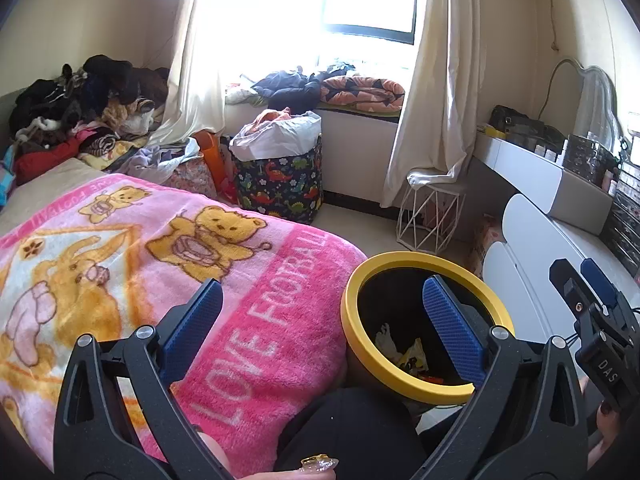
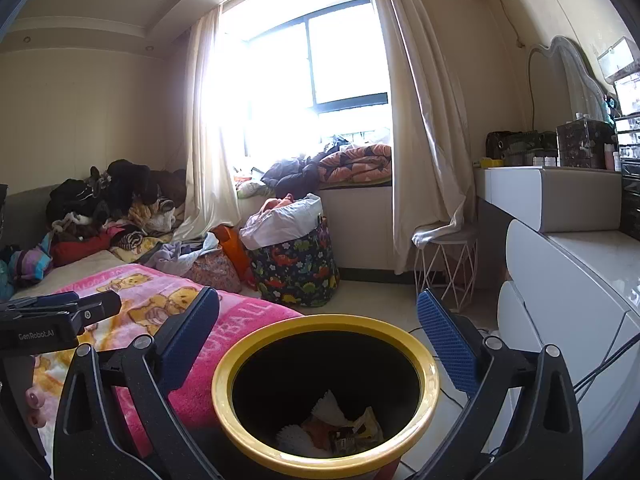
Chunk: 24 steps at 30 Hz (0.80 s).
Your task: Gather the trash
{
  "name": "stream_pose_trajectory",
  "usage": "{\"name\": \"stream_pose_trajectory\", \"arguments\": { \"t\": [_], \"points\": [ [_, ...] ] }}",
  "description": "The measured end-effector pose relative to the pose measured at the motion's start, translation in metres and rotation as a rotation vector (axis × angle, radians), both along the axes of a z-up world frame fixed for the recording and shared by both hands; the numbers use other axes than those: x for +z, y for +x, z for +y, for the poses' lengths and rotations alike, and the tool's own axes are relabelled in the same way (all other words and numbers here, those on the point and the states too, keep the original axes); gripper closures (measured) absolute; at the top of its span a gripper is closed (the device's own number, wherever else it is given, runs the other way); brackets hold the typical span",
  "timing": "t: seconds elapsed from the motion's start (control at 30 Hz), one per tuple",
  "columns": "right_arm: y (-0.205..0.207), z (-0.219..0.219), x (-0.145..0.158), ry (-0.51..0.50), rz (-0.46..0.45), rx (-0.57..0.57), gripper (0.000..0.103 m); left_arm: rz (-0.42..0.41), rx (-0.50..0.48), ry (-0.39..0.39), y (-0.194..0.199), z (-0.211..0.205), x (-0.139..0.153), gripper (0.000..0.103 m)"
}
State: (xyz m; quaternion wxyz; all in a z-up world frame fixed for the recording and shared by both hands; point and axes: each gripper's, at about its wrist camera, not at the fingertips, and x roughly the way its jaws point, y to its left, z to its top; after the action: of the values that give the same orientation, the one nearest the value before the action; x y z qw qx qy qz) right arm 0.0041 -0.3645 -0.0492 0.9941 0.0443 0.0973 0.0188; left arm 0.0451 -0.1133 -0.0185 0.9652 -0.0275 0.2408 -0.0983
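Note:
A black trash bin with a yellow rim [image 1: 354, 300] [image 2: 224, 376] stands on the floor beside the bed. Inside it lie crumpled white tissue [image 2: 326, 406] and a yellow wrapper [image 1: 412, 356] [image 2: 370, 426]. My left gripper [image 1: 322, 312] is open and empty, hovering over the bed edge and the bin's left rim. My right gripper [image 2: 318, 320] is open and empty, held above the bin's mouth. The right gripper also shows at the right edge of the left wrist view [image 1: 588, 300], and the left gripper at the left edge of the right wrist view [image 2: 68, 312].
A pink bear blanket [image 1: 120, 248] [image 2: 168, 300] covers the bed, with piled clothes [image 1: 80, 108] at its far end. A dinosaur-print laundry basket [image 1: 280, 180] [image 2: 296, 264] and a white wire stool [image 1: 432, 212] stand by the window. A white dresser [image 2: 580, 280] lines the right side.

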Motion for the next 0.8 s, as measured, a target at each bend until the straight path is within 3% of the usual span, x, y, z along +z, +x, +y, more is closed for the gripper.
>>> {"name": "stream_pose_trajectory", "arguments": {
  "t": [0.8],
  "points": [
    [-0.0001, 0.0002, 0.0009, 0.002, -0.003, -0.004, 0.007, -0.005, 0.006, 0.001, -0.0011, 0.0016, 0.0016, 0.011]
  ]
}}
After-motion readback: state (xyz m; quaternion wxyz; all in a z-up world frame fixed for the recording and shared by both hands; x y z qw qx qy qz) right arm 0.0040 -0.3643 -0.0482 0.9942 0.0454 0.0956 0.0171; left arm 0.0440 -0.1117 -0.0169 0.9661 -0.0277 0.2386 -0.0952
